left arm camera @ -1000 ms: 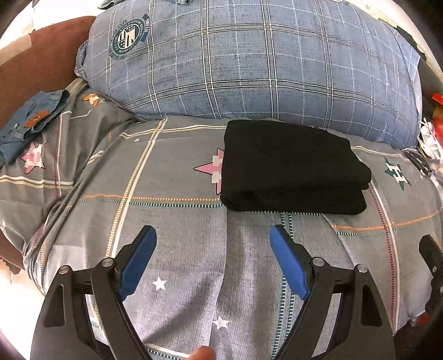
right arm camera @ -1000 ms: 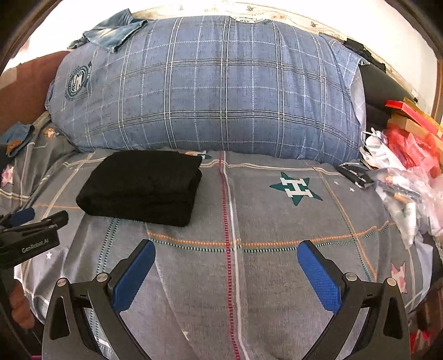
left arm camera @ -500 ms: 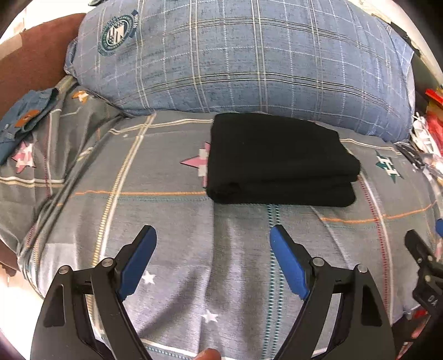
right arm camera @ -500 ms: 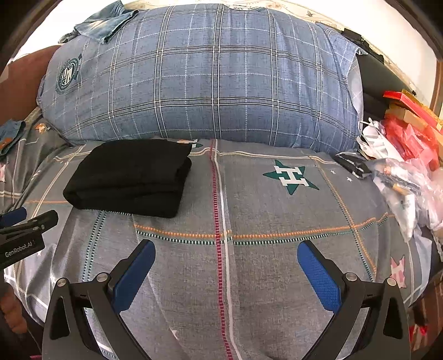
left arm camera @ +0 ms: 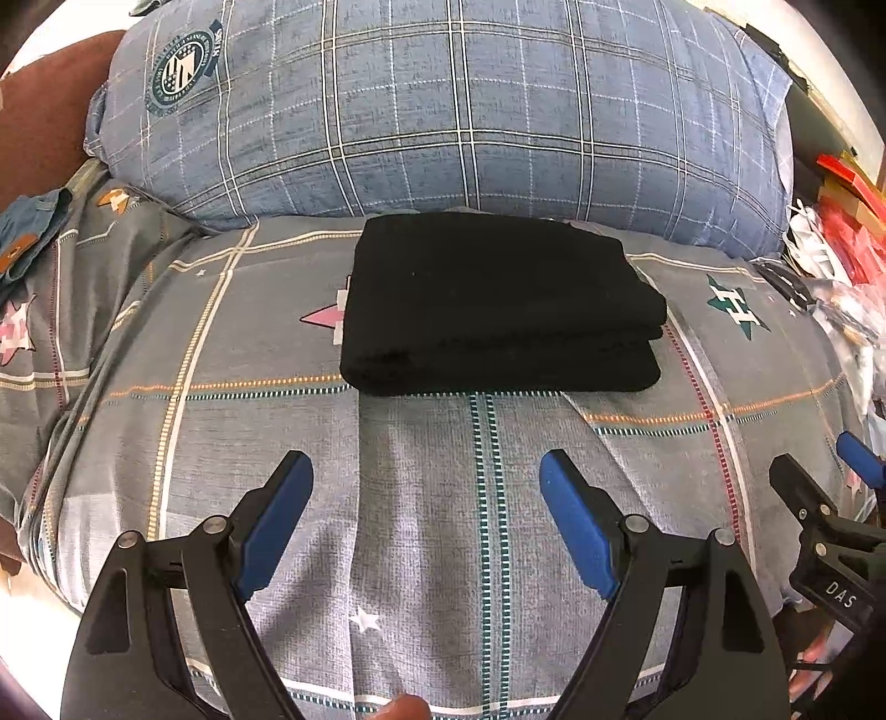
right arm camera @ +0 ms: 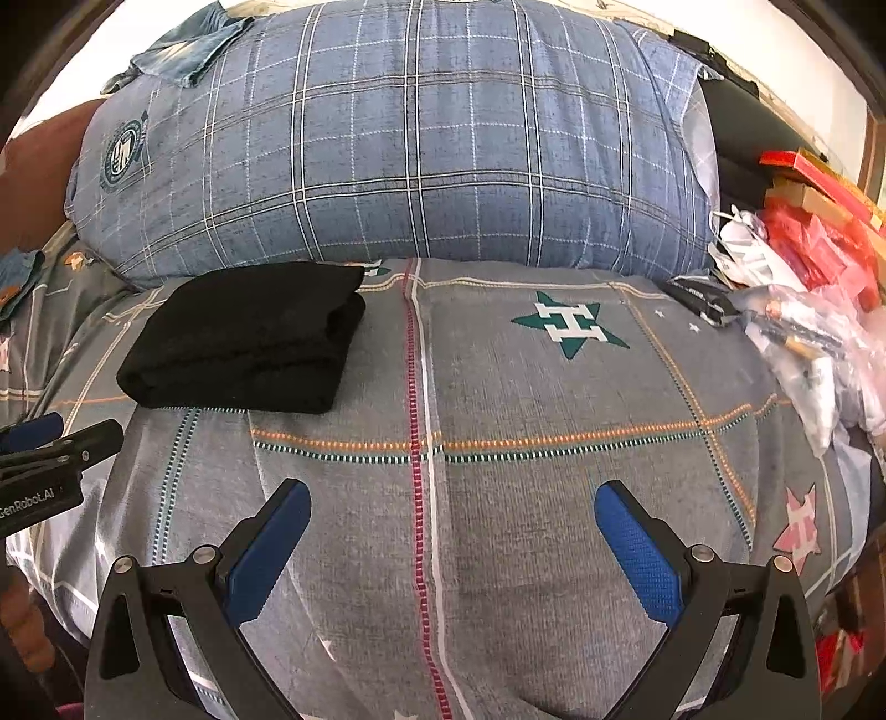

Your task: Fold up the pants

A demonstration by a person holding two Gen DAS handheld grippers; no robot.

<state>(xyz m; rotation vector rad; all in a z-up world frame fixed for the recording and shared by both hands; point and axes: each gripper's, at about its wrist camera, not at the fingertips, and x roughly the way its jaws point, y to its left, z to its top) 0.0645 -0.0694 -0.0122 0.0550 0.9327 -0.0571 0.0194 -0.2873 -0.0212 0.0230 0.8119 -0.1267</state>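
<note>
The black pants (left arm camera: 498, 304) lie folded into a thick rectangle on the grey patterned bedspread (left arm camera: 432, 526), just in front of the blue plaid pillow. They also show in the right wrist view (right arm camera: 249, 338) at the left. My left gripper (left arm camera: 426, 476) is open and empty, well short of the pants' near edge. My right gripper (right arm camera: 451, 504) is open and empty over bare bedspread, to the right of the pants. The right gripper also shows at the right edge of the left wrist view (left arm camera: 825, 493), and the left gripper at the left edge of the right wrist view (right arm camera: 55, 437).
A large blue plaid pillow (left arm camera: 443, 111) fills the back. Denim clothing (left arm camera: 27, 232) lies at the far left and a denim piece (right arm camera: 183, 50) on the pillow top. Plastic bags and red boxes (right arm camera: 803, 266) crowd the right side. The bed edge runs below the grippers.
Both grippers have drawn back from the folded pants and drifted a little, staying open. The pants have not moved.
</note>
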